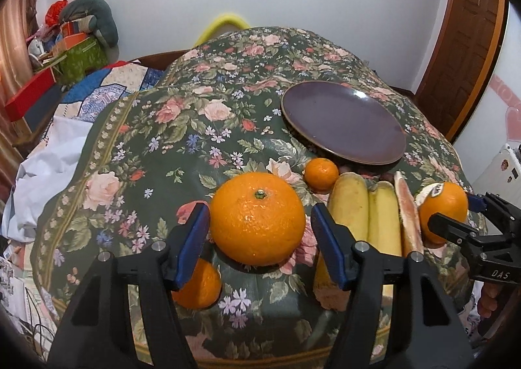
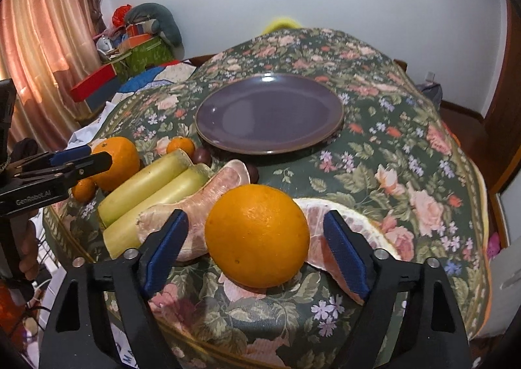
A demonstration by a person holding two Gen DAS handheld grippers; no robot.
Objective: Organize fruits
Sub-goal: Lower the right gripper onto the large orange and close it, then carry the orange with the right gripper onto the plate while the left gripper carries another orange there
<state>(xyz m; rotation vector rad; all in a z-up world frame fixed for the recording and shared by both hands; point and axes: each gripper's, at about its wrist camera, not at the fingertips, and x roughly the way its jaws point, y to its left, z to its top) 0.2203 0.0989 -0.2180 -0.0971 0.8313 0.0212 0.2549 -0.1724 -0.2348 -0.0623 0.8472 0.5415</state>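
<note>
A big orange (image 1: pixel 257 217) rests on the floral cloth between the blue pads of my left gripper (image 1: pixel 260 209); a thin gap shows at the right pad, so it is open. Seen from the right wrist, this gripper (image 2: pixel 97 154) flanks that orange (image 2: pixel 115 162). My right gripper (image 2: pixel 255 216) stands open around a second orange (image 2: pixel 257 235), with clear gaps on both sides. The purple plate (image 2: pixel 270 112) lies bare behind. Between the oranges lie two yellow-green pieces (image 2: pixel 156 183) and pomelo segments (image 2: pixel 224 180). A small mandarin (image 1: pixel 321 173) sits near the plate.
Another small orange (image 1: pixel 202 284) lies under my left finger. Dark round fruits (image 2: pixel 202 154) sit by the plate's rim. A pomelo wedge (image 2: pixel 351 222) lies right of the second orange. The table's front edge is close below both grippers. A cluttered bed (image 1: pixel 65 99) is at the left.
</note>
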